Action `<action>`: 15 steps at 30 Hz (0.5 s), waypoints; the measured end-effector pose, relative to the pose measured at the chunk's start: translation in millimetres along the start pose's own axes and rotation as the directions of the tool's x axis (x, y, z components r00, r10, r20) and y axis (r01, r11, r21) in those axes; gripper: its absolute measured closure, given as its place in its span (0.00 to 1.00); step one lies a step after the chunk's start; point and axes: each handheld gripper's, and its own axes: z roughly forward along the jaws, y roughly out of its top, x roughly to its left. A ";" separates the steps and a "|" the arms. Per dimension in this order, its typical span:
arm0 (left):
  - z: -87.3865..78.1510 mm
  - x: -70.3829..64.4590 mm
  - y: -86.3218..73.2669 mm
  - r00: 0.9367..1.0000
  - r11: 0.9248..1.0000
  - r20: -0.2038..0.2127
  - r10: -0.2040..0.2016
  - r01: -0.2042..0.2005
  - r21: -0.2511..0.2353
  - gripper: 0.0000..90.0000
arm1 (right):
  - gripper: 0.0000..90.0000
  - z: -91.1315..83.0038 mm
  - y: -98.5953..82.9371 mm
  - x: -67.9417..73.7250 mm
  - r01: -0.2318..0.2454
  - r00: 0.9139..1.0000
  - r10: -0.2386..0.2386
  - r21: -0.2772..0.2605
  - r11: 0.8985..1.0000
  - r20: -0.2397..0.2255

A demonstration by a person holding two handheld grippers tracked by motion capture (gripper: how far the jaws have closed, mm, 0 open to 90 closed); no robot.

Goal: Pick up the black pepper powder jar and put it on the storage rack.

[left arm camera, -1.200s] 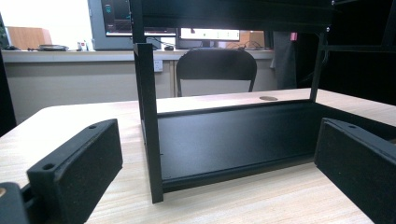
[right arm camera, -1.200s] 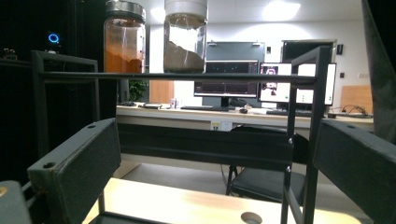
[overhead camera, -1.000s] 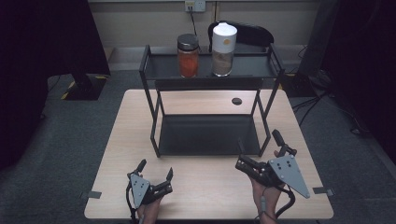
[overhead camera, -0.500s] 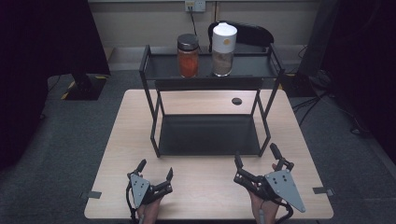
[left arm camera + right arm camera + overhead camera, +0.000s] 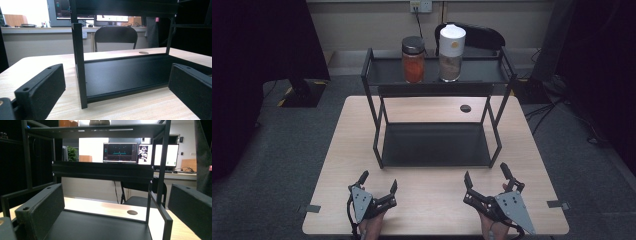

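Observation:
A black two-tier metal rack (image 5: 435,145) stands on the wooden table (image 5: 432,200). On its top shelf are a jar of orange contents (image 5: 413,60) and a taller white-lidded jar (image 5: 452,46). My left gripper (image 5: 379,180) rests open near the table's front edge, in front of the rack's left post (image 5: 79,62). My right gripper (image 5: 485,172) is open too, before the rack's right front corner. In the left gripper view the left gripper (image 5: 117,75) has nothing between its jaws. The right gripper (image 5: 116,195) frames the rack's lower shelf (image 5: 100,227).
A round cable hole (image 5: 465,108) lies in the table behind the rack. A black chair (image 5: 482,35) stands beyond the far edge. Tape marks (image 5: 557,204) sit at the table's front corners. Monitors (image 5: 120,152) glow in the background.
My right gripper has drawn back toward the table's front edge and shifted slightly left. The left gripper and the jars have not moved.

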 end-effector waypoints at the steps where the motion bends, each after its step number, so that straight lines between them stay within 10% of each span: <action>1: 0.0 0.0 0.0 1.000 1.000 0.000 0.000 0.000 0.000 0.00 | 0.00 -0.1 -1.1 -0.9 -0.004 1.000 0.004 0.007 1.000 0.000; 15: 0.0 0.0 0.0 1.000 1.000 0.000 0.000 0.000 0.000 0.00 | 0.00 -2.2 -26.4 2.5 0.008 0.999 -0.010 0.057 0.998 0.038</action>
